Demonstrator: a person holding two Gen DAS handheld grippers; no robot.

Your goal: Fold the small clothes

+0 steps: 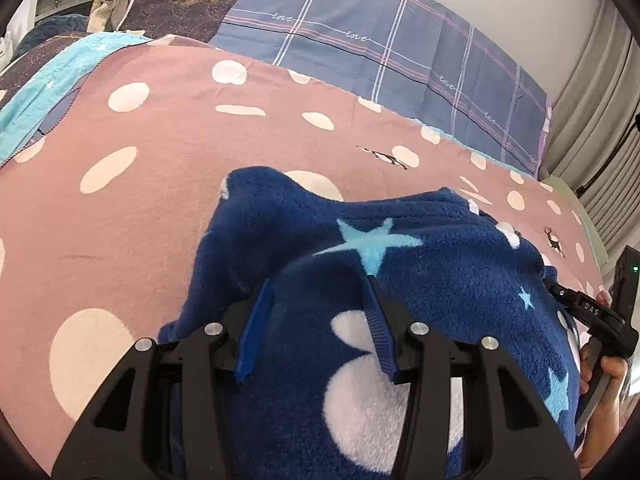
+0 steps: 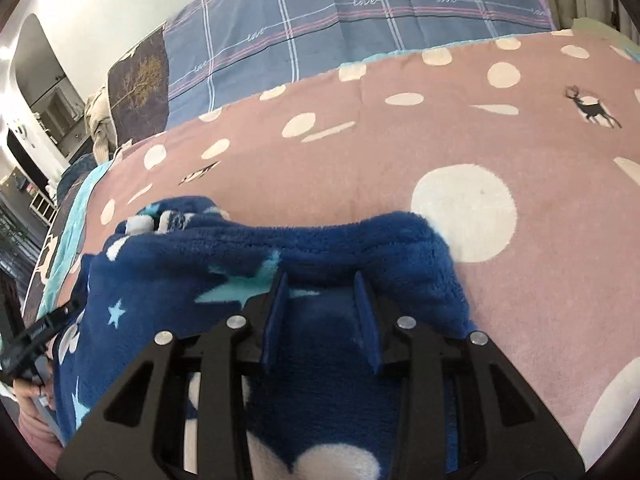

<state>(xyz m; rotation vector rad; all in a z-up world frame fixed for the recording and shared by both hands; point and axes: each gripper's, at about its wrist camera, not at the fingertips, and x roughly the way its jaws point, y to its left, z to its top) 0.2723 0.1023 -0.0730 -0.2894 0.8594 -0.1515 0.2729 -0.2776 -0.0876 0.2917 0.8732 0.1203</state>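
Note:
A dark blue fleece garment [image 1: 420, 272] with pale blue stars and white blobs lies bunched on the pink dotted blanket [image 1: 120, 220]. My left gripper [image 1: 318, 280] hangs over the garment's left part, jaws apart. Fleece lies under and between the blue pads [image 1: 256, 332], which do not pinch it. In the right wrist view the same garment [image 2: 180, 264] spreads to the left. My right gripper [image 2: 320, 274] is open over the garment's right corner, with fleece between its pads [image 2: 366, 320]. The garment's near part is hidden beneath both tools.
The pink blanket [image 2: 520, 280] covers the bed, with bare stretches left and right of the garment. A blue plaid cover [image 1: 360, 32] lies behind it and a teal cloth [image 1: 48, 84] at far left. Curtains [image 1: 600, 100] hang at right. A hand [image 1: 612, 372] grips the other tool.

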